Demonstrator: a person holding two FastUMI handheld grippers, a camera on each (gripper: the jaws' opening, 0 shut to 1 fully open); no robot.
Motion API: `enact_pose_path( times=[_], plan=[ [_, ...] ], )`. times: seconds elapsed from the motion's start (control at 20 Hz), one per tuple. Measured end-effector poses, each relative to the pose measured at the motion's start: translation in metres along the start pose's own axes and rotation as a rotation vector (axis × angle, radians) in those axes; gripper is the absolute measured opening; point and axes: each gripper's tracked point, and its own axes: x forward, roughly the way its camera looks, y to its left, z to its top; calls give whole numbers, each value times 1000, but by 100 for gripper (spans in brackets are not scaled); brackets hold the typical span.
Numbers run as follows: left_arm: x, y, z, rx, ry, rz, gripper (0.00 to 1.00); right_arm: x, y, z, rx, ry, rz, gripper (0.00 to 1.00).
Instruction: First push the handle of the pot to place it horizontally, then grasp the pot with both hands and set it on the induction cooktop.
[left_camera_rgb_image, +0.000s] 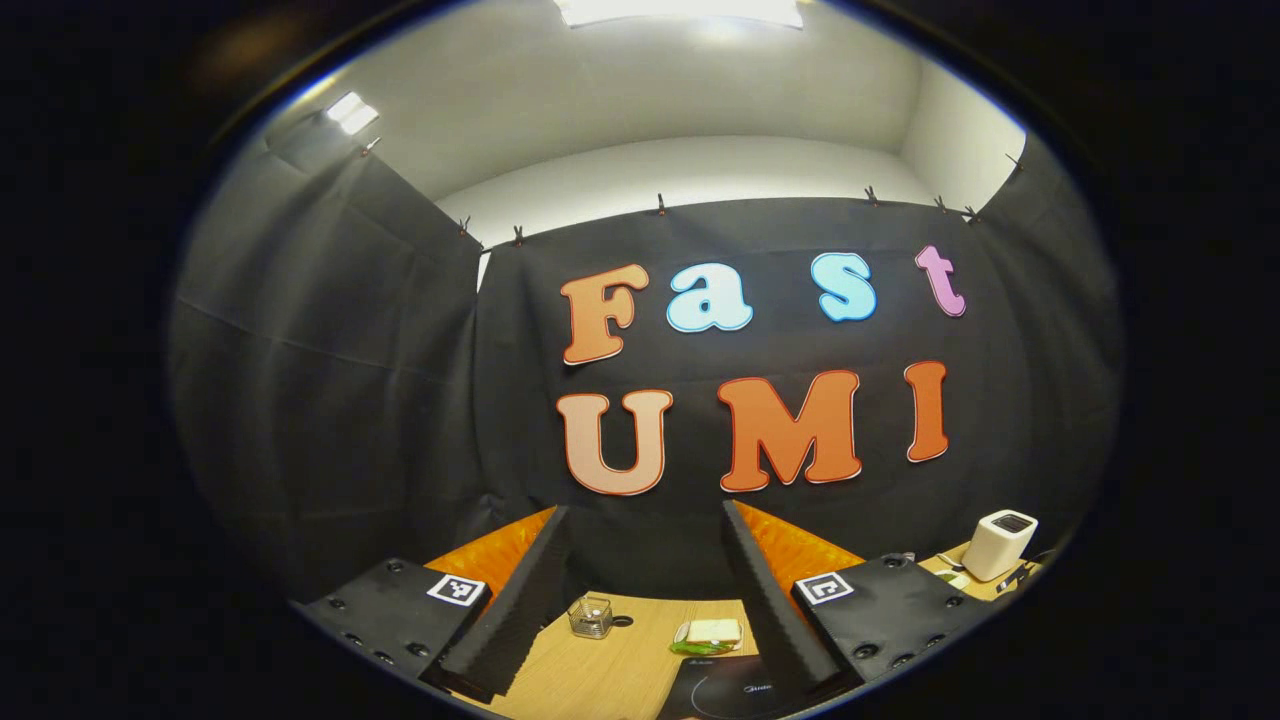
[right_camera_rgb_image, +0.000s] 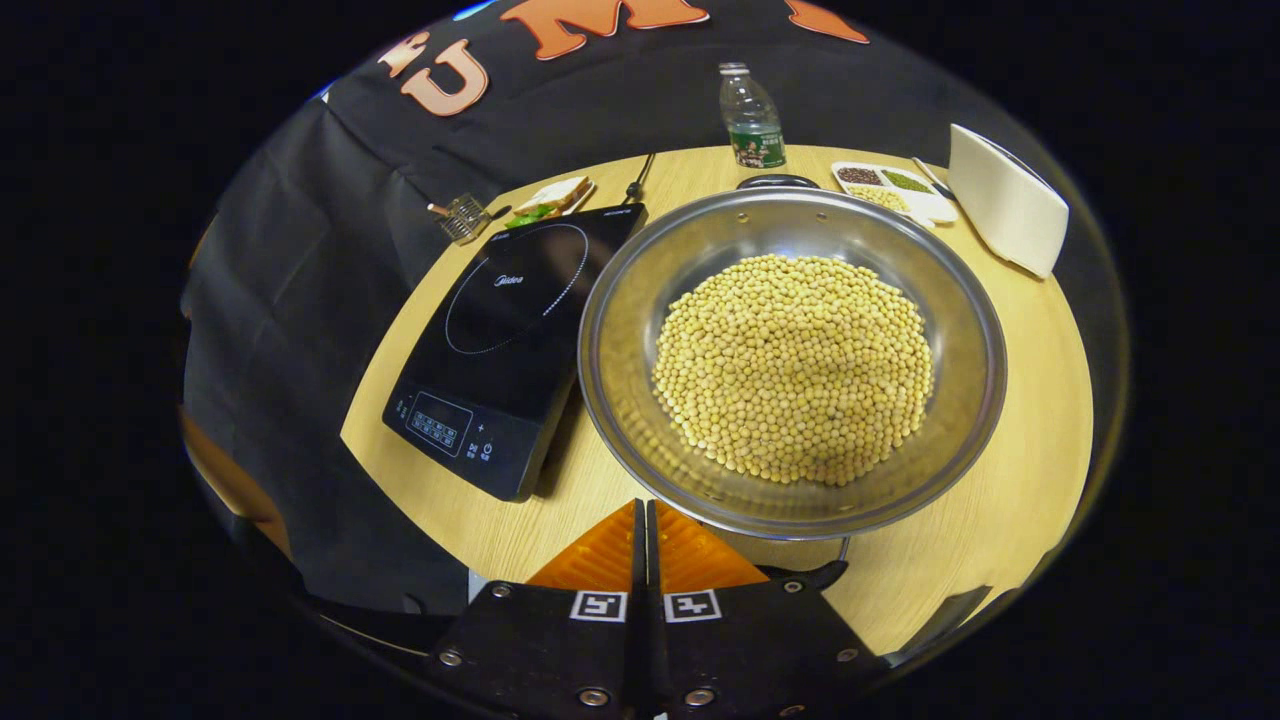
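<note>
The wide steel pot (right_camera_rgb_image: 792, 365), full of yellow soybeans (right_camera_rgb_image: 793, 368), stands on the round wooden table (right_camera_rgb_image: 1030, 420), just beside the black induction cooktop (right_camera_rgb_image: 515, 345) and not on it. The right tongs (right_camera_rgb_image: 645, 520) are clenched, empty, at the pot's near rim. The left tongs (left_camera_rgb_image: 645, 590) are released, raised above the table.

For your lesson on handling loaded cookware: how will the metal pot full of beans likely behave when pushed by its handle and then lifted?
The pot is probably heavy, since beans heap across its whole bottom. Its rounded, shiny wall looks slippery, so it may turn or slide on the table when pushed. If it tilts in the lift, the loose beans would likely shift and could spill.
</note>
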Motion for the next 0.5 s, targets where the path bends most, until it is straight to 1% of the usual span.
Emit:
enact_pose_path(
  times=[0.15,0.4,0.5],
  plan=[
    [-1,-4,-7,2,10,-18,97,-8,-15,-8,12,11,-16,0],
    [2,-7,-21,12,37,-30,97,-19,-58,-17,42,30,-104,0],
    [3,-8,-24,1,44,-34,97,-22,-66,-18,53,31,-113,0]
  ],
)
